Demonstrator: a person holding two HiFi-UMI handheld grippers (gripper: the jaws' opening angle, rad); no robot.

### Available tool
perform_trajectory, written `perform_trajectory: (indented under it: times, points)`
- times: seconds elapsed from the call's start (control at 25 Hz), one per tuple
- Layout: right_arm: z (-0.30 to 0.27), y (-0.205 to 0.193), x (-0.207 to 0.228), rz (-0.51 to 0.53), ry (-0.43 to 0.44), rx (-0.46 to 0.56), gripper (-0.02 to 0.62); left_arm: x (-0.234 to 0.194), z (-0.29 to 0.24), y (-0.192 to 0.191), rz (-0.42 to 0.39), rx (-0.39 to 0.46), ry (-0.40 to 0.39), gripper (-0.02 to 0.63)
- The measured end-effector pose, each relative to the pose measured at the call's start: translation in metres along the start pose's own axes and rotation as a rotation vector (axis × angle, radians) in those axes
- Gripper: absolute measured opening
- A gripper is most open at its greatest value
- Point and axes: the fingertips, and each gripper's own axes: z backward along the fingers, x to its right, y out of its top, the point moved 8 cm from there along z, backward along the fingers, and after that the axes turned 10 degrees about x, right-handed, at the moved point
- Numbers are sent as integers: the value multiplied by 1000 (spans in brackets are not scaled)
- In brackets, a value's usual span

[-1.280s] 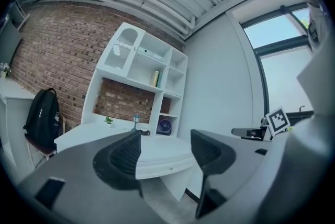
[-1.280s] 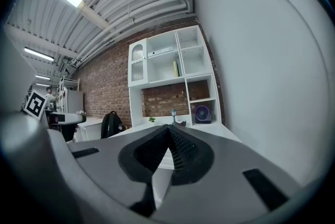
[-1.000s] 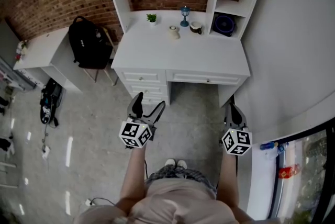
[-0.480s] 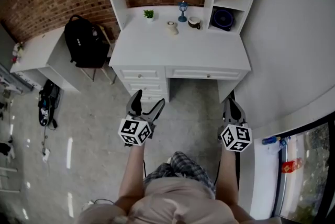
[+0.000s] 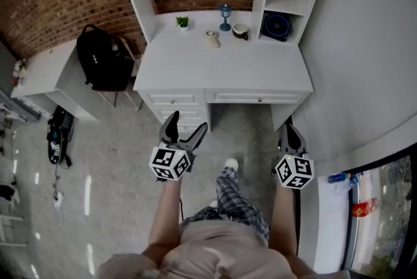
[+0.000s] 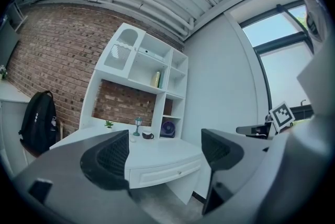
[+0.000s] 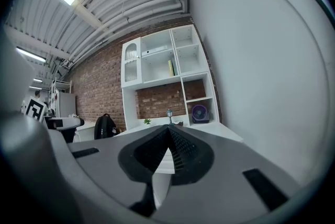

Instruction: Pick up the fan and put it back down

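The fan [image 5: 276, 27] is small, round and dark blue. It stands in the low right cubby of the white hutch, at the back right of the white desk [image 5: 221, 72]. The left gripper view shows the fan [image 6: 167, 129] far off, and so does the right gripper view, fan [image 7: 199, 113]. My left gripper [image 5: 186, 127] hangs over the floor in front of the desk drawers, open and empty [image 6: 165, 152]. My right gripper [image 5: 288, 128] is held near the desk's right leg, shut on nothing [image 7: 168, 136]. Both are well short of the fan.
A small plant [image 5: 182, 22], a blue lamp figure [image 5: 225, 15], a mug [image 5: 240, 30] and a pale small object [image 5: 211, 38] stand at the desk's back. A black backpack [image 5: 101, 57] rests on a chair at the left, by a side table [image 5: 45, 72]. A grey wall [image 5: 365, 43] closes the right.
The person has stepped forward, one foot now out ahead over the floor. The desk has shifted a little in the head view. Both grippers keep their pose and state.
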Motion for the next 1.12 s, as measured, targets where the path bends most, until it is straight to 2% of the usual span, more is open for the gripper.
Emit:
perform_trajectory:
  times: [0.4, 0.68, 1.12]
  points:
    - [-80, -3, 19, 2, 0, 14, 17, -33, -82, -6, -5, 14, -9, 408]
    - [-191, -11, 55, -9, 37, 11, 16, -68, -181, -21, -8, 15, 22, 408]
    - [-369, -18, 81, -31, 141, -30, 17, -131, -327, -31, -30, -5, 86, 408]
